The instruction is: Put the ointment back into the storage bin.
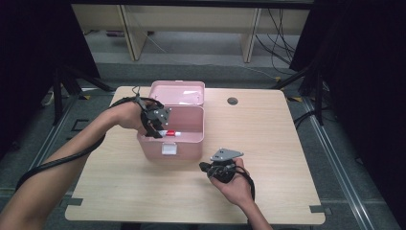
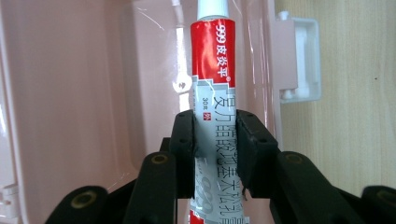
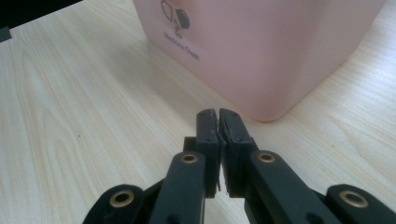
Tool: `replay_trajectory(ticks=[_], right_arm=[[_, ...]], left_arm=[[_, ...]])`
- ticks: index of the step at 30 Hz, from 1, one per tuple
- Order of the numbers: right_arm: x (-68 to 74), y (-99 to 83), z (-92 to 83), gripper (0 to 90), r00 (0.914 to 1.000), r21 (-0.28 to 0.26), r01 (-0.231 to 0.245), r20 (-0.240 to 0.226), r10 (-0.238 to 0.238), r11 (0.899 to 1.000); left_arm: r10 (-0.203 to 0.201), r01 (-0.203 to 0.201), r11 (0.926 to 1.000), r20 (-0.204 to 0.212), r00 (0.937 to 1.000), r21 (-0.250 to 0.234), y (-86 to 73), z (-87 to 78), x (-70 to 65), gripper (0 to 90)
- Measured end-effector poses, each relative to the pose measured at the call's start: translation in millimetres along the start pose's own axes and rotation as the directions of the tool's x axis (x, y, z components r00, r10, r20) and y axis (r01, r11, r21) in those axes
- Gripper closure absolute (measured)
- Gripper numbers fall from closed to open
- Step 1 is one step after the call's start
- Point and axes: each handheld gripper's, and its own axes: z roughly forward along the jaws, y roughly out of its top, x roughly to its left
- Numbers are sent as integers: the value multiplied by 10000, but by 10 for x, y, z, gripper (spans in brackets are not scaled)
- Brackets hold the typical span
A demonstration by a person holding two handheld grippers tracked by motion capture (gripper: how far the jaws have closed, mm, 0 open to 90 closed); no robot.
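Observation:
A pink plastic box (image 1: 184, 139) stands open on the wooden table, its lid (image 1: 178, 94) tipped back. My left gripper (image 1: 158, 128) reaches into it from the left and is shut on a red, white and grey ointment tube (image 2: 215, 93), whose white cap points toward the box's front wall with the white latch (image 2: 301, 60). The tube (image 1: 170, 133) lies across the box's inside. My right gripper (image 1: 207, 167) rests low over the table in front of the box's right corner, jaws shut with nothing between them (image 3: 218, 122). The pink box (image 3: 261, 46) rises just beyond those jaws.
A round cable hole (image 1: 232, 101) sits in the table top behind the box. Bare wood table (image 1: 268, 143) spreads right of the box and along the front. Shelving legs and cables stand on the floor beyond the far edge.

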Motion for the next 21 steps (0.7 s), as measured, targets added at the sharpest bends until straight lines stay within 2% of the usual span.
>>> replay_trajectory(ticks=[8,9,15,16,18,20,21], right_arm=[[3,-2,2,878,10000,13,26,18,-26,10000],[-4,-6,8,879,9999,-23,146,65,-145,9999],[16,-5,-6,878,9999,59,-167,35,167,9998],[1,-3,-1,879,10000,-1,67,18,-67,10000],[1,-3,-2,879,10000,16,36,25,-36,10000],[16,-6,-6,878,9998,80,-199,41,198,9998],[12,-5,-4,878,9999,59,-132,46,131,9999]], left_arm=[[-53,53,10000,151,9999,43,14,71,37,697],[-72,71,10000,163,9998,22,16,79,39,697],[-90,88,9999,218,9997,88,25,122,61,696],[-22,18,9999,255,9997,154,26,131,69,696],[-89,86,9999,275,9996,111,29,154,72,697],[-104,100,9999,299,9995,133,34,168,77,696],[-127,123,9999,313,9994,119,37,176,79,696]])
